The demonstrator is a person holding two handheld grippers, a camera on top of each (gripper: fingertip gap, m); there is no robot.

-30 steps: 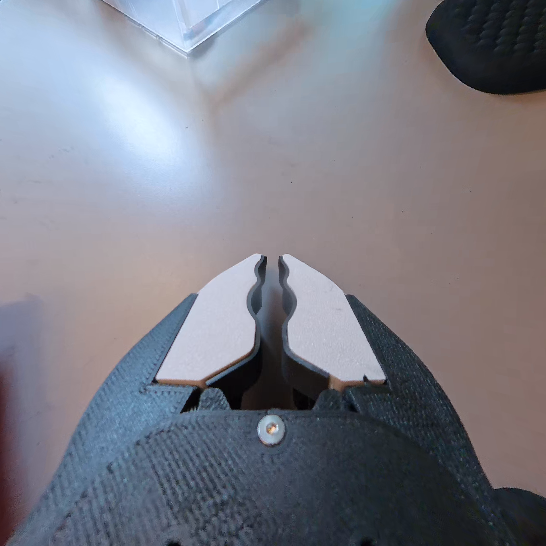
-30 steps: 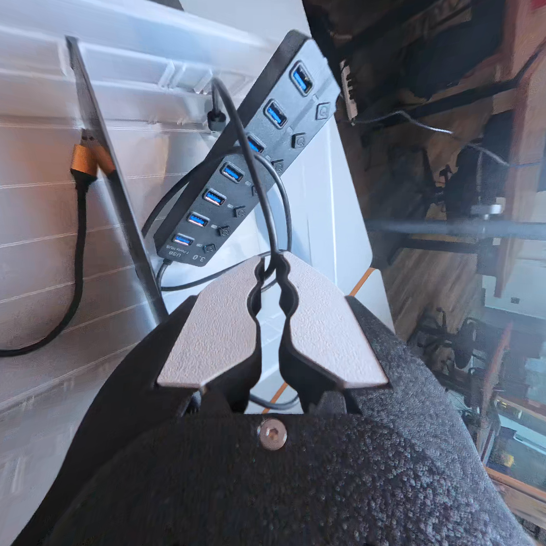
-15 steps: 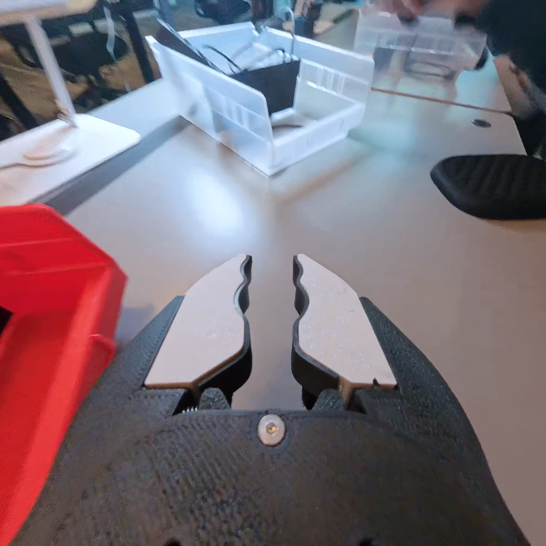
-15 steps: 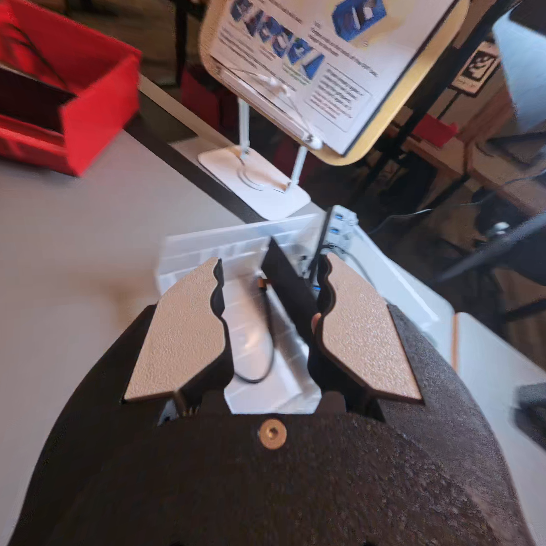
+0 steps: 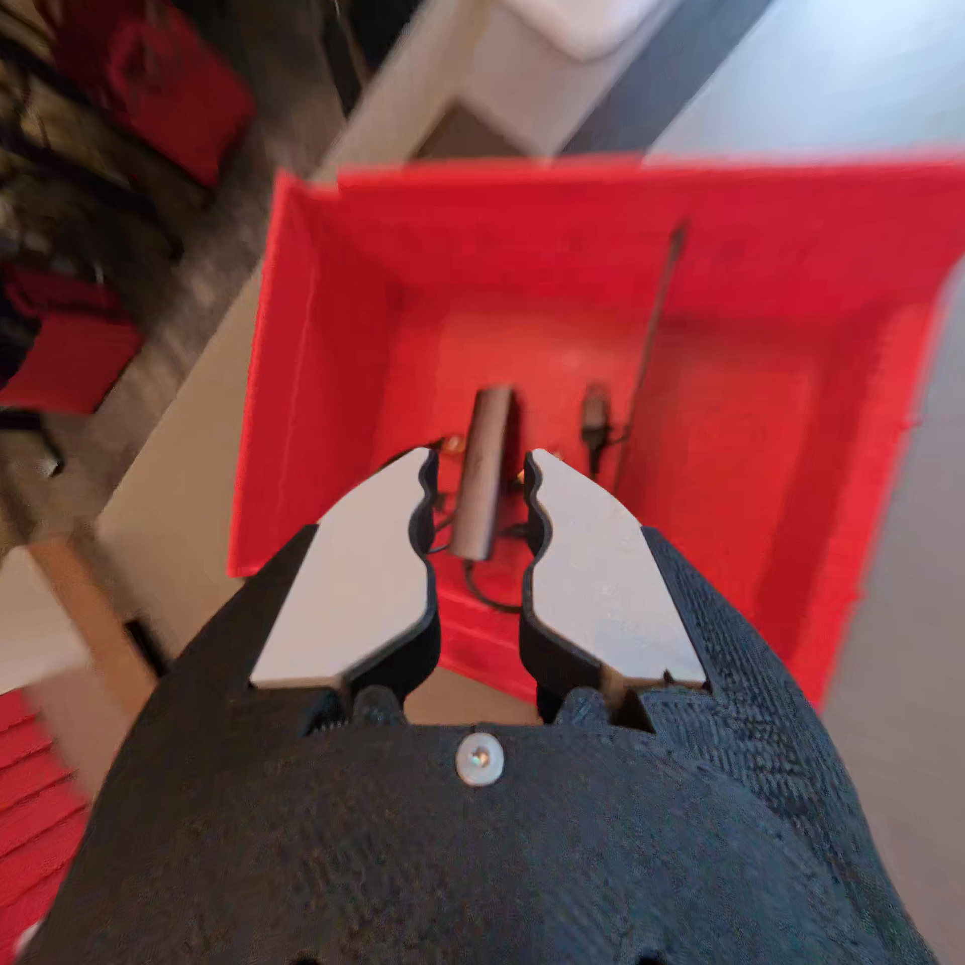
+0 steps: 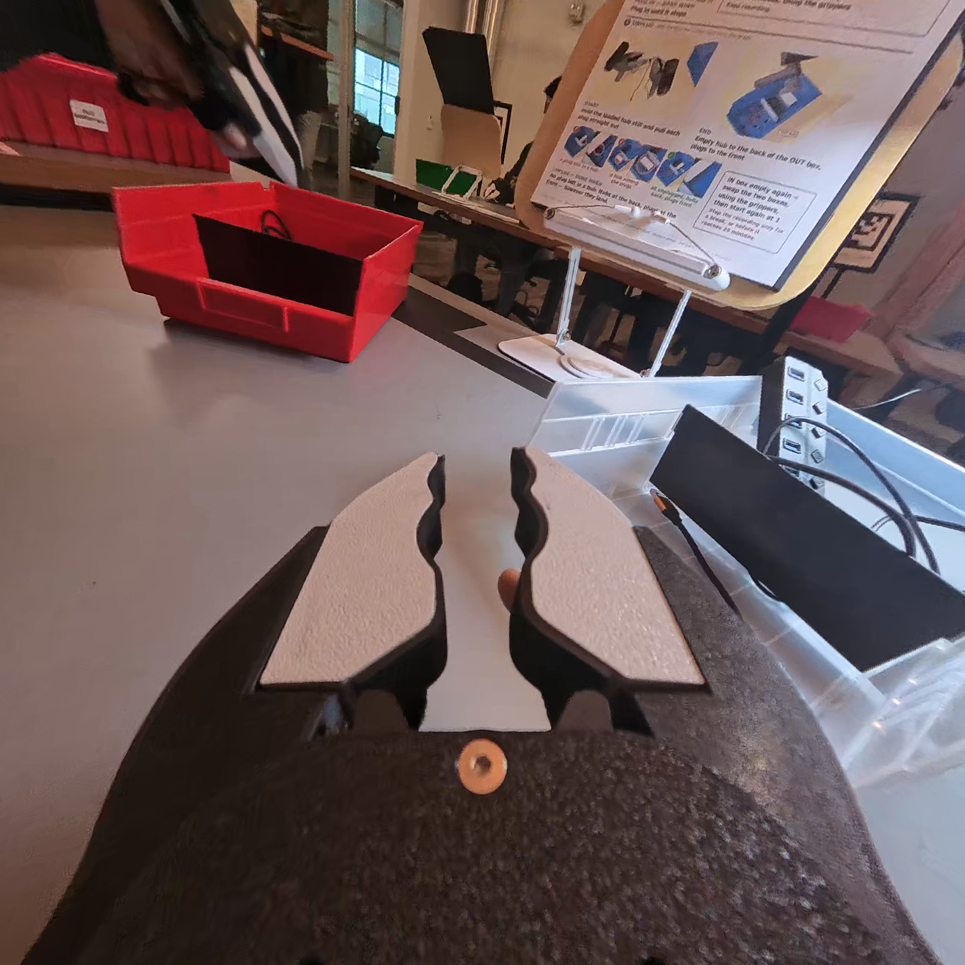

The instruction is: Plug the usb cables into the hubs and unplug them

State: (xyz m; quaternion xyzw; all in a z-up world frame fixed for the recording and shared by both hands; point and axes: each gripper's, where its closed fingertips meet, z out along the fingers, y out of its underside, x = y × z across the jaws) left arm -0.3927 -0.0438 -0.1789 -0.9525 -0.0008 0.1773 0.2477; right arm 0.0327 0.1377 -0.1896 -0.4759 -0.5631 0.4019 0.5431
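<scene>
Grey bench (image 6: 156,470): carrying both bins.
Red bin (image 5: 731,365): holding grey hub (image 5: 483,470), cables beside it.
Clear bin (image 6: 600,418): black hub (image 6: 793,412) leaning inside.
Left tool (image 5: 480,459): hovering released above grey hub.
Right tool (image 6: 478,462): released, gripping nothing.

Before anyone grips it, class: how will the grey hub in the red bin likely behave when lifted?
The grey hub looks like a rigid slim bar, so it probably won't flex. Thin cables trail from its end, so they may drag or snag in the red bin. Its smooth, narrow body might twist between the fingers.
</scene>
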